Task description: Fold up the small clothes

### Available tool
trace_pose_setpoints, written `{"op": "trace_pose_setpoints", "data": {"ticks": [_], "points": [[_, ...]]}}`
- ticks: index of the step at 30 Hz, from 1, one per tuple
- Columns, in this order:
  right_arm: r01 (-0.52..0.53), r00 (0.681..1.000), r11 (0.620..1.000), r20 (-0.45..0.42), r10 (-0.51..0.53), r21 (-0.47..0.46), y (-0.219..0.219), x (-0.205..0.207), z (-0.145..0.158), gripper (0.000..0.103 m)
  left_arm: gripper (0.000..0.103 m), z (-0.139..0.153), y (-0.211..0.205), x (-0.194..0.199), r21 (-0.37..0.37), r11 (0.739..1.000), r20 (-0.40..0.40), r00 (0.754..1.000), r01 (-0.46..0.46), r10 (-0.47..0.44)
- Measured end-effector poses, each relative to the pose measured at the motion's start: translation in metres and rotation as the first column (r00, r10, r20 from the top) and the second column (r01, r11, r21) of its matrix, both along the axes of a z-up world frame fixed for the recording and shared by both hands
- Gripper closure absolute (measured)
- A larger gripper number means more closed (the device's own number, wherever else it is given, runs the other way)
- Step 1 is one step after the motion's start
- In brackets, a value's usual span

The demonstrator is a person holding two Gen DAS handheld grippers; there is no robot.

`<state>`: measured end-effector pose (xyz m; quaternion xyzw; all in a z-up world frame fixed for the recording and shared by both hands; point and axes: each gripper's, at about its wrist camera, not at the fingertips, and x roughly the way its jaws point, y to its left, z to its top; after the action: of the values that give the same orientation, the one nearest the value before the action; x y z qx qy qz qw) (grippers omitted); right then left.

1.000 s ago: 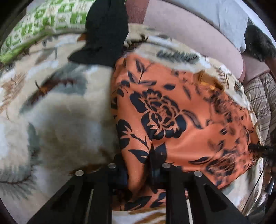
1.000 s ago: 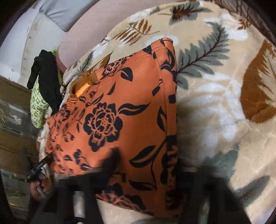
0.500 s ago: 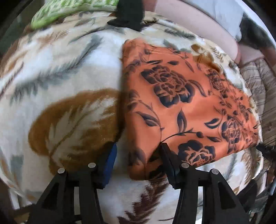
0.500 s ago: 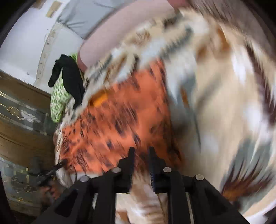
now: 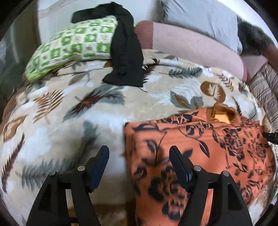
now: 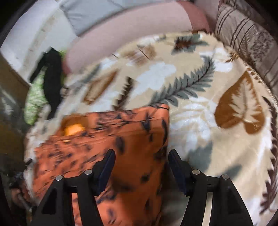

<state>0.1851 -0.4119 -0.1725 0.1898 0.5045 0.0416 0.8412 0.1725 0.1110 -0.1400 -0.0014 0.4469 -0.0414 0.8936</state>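
Observation:
An orange garment with a black flower print (image 5: 199, 153) lies folded on a leaf-patterned blanket (image 5: 78, 121); it also shows in the right wrist view (image 6: 125, 142). My left gripper (image 5: 139, 156) is open and empty, straddling the garment's left edge from above. My right gripper (image 6: 139, 160) is open and empty, straddling the garment's right edge. The right wrist view is blurred by motion.
A black garment (image 5: 125, 52) drapes over a green checked pillow (image 5: 73, 45) at the back left. A pink bolster (image 5: 191, 47) and grey cushion (image 5: 199, 15) lie behind. A striped cushion (image 6: 246, 38) sits at the right.
Both grippers held the garment's near edge a second ago. They carried it over, let go and opened, and have pulled back. The garment now lies folded shorter.

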Motion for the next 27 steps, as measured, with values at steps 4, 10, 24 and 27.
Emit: {"op": "trace_pose_setpoints", "data": {"ticks": [4,10,24,27], "points": [[-0.001,1.0,1.0,0.006,0.001,-0.019,0.002,-0.004,-0.003,0.075,0.089,-0.014,-0.003,0.014,-0.02,0.999,-0.047,0.998,0.032,-0.033],[-0.044,0.996,0.994,0.07,0.051,-0.101,0.011,-0.012,0.025,0.092,0.098,0.005,-0.008,0.006,-0.017,1.0,0.038,0.999,0.023,-0.022],[-0.082,0.994,0.996,0.077,0.083,-0.021,0.005,0.002,0.015,0.077,0.097,-0.002,-0.017,0.016,0.027,0.998,0.068,0.996,0.048,-0.05],[-0.078,0.994,0.991,0.073,0.086,-0.104,0.014,0.005,0.016,0.073,0.097,-0.002,-0.015,0.015,0.015,0.999,0.067,0.997,0.045,-0.046]]}}
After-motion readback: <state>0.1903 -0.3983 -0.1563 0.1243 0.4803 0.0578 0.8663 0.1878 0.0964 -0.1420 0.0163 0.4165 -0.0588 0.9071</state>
